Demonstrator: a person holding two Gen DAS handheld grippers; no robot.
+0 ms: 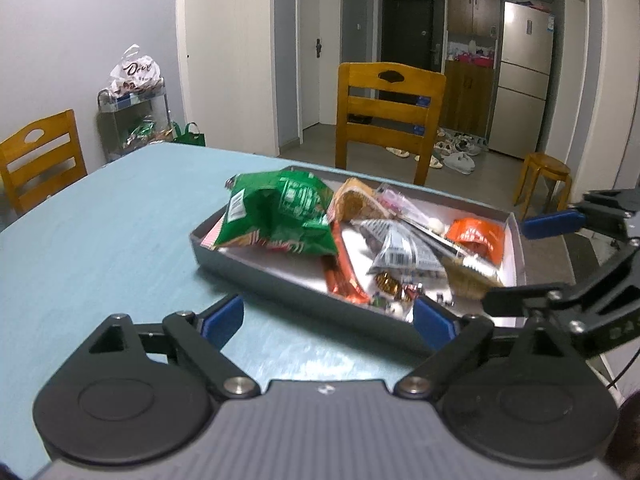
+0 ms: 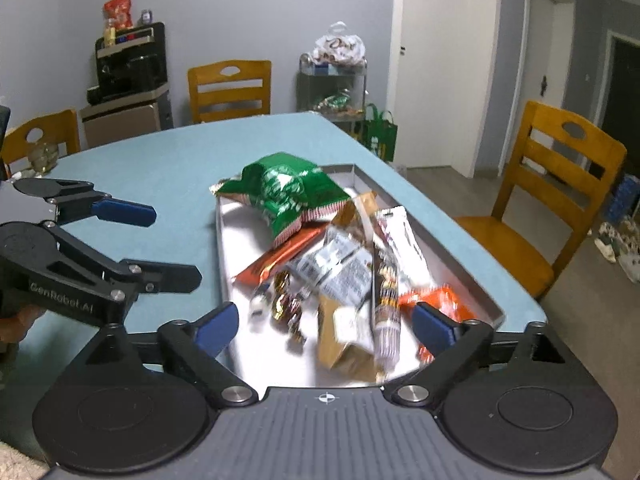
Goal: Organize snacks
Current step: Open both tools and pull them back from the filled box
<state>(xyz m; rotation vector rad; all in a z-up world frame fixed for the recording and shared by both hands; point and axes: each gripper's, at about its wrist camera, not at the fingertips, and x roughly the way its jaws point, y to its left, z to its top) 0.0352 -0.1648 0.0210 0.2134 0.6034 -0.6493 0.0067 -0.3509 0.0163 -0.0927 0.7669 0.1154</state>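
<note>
Hovering on either side of the snack tray (image 1: 256, 270), we hold both claws spread wide and empty, which suits a moment of choosing rather than lifting. Our left claw (image 1: 328, 318) sits low at the tray's near long wall, at about 6 o'clock in its own view, while our right claw (image 2: 326, 320) hangs over one short end of the tray, looking straight down its length. The tray rests on the blue tabletop (image 1: 120, 220), close to the edge where a wooden chair (image 2: 560, 184) stands. Its long axis runs from 6 toward 12 o'clock in the right wrist view, and roughly 9 to 3 in the left. Everything is already piled inside the tray (loosely, not sorted), so we judge the sorting is not yet done. The green bag (image 2: 288, 192) lies crumpled at the far end, near 12 o'clock, spilling over the rim. An orange-brown bar (image 2: 280, 256) slants from 8 toward 2 o'clock. A long clear packet (image 2: 394, 272) points almost straight away from the right claw. An orange pouch (image 1: 476, 236) sits in the corner nearest that claw, with small wrapped candies (image 2: 286, 304) gathered near the tray's left wall.
</note>
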